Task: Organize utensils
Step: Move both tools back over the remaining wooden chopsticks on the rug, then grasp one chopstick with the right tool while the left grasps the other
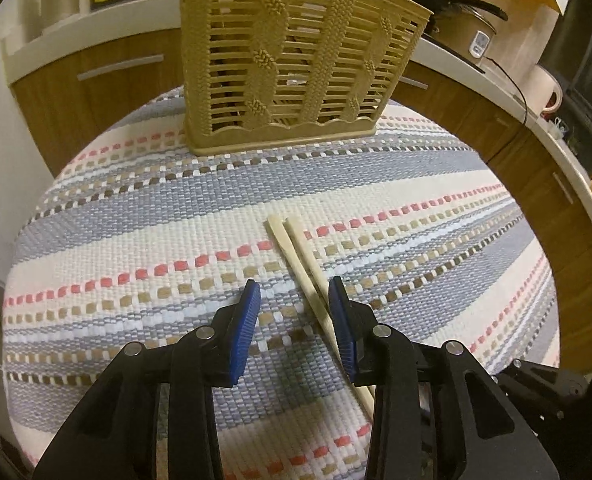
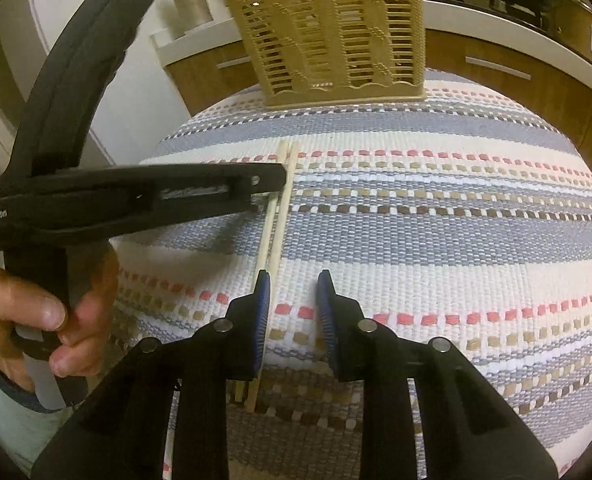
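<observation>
Chopsticks (image 1: 296, 256), two pale wooden ones, lie side by side on the striped woven mat (image 1: 136, 208), before the tan slotted plastic utensil basket (image 1: 292, 56). Left gripper (image 1: 294, 292) jaws stand apart around them, pre-grasp; right gripper (image 2: 292, 280) jaws, also apart, sit beside. Next: clamp, lift.

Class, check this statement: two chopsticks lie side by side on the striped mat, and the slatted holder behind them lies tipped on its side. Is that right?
One thing is wrong: the holder stands upright on its base, as the left wrist view shows. The two chopsticks do lie side by side on the striped mat in front of it.
</observation>
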A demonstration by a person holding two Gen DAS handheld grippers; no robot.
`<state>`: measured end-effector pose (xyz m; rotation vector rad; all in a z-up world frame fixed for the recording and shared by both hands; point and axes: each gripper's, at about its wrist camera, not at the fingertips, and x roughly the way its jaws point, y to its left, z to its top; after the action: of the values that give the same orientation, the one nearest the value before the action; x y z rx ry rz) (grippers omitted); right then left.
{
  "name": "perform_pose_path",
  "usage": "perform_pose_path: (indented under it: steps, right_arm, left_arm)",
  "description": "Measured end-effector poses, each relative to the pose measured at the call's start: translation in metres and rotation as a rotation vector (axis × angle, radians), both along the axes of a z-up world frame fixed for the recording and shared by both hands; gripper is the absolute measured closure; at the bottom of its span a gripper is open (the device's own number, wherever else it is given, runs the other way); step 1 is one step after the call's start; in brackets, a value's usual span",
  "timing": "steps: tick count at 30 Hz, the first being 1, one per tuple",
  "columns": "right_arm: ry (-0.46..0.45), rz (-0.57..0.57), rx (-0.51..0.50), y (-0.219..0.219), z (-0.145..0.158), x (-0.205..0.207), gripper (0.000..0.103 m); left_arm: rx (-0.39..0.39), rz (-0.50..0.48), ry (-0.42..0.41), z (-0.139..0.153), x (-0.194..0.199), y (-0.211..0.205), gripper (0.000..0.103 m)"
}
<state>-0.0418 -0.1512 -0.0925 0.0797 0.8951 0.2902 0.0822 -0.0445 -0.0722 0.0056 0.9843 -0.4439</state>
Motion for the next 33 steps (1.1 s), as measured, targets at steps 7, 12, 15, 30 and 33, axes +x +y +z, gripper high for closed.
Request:
perform_pose_path:
  steps: [7, 12, 15, 30, 33]
  right_arm:
    - [-0.025, 0.010, -0.087, 0.014, 0.000, -0.011, 0.081]
    - [-0.056, 0.002, -0.188, 0.027, -0.001, -0.019, 0.089]
    - [-0.055, -0.014, -0.191, 0.021, -0.001, -0.020, 0.100]
    - [-0.031, -0.121, -0.133, -0.034, 0.004, -0.027, 0.100]
    - [-0.022, -0.125, -0.120, -0.042, 0.003, -0.027, 0.100]
  left_arm:
    - [0.000, 0.004, -0.007, 0.002, 0.000, 0.001, 0.069]
    - [-0.009, 0.007, -0.008, 0.002, -0.001, 0.005, 0.069]
    - [-0.006, 0.003, -0.008, 0.002, -0.004, 0.006, 0.069]
    - [0.211, -0.048, -0.082, 0.002, -0.025, -0.024, 0.084]
    - [0.218, -0.039, -0.081, 0.004, -0.027, -0.020, 0.095]
